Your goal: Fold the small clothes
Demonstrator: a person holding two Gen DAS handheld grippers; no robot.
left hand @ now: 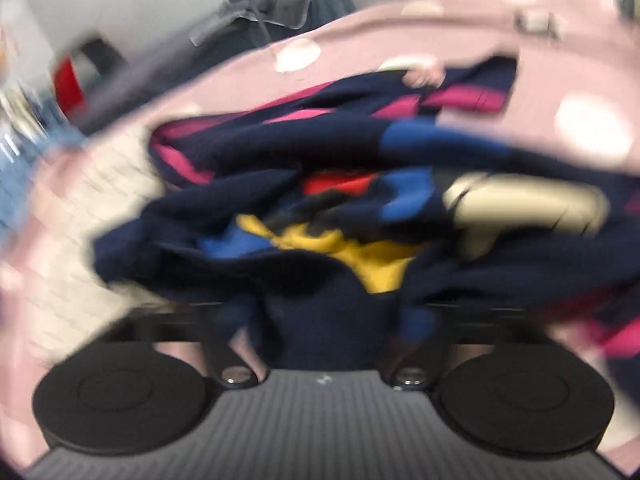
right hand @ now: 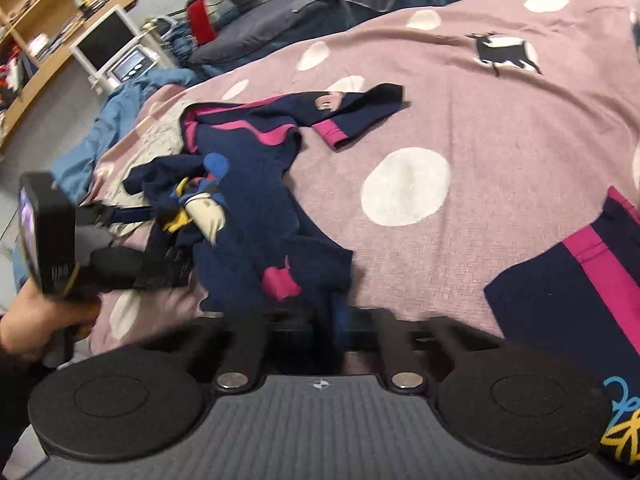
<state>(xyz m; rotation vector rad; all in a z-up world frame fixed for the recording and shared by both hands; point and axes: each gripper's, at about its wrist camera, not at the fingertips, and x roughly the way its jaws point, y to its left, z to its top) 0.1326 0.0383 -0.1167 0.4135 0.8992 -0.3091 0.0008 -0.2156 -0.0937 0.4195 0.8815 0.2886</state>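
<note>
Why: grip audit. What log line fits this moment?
left gripper: shut on multicoloured garment | right gripper: shut on navy garment

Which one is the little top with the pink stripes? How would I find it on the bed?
Look at the big pink bedspread with white spots. Near its left side lies a crumpled navy top with pink stripes, one short sleeve with a pink cuff flung out toward the deer picture. Unlike the navy piece with a pink band at the right edge, it sprawls unfolded, with a bunched colourful garment on it.
</note>
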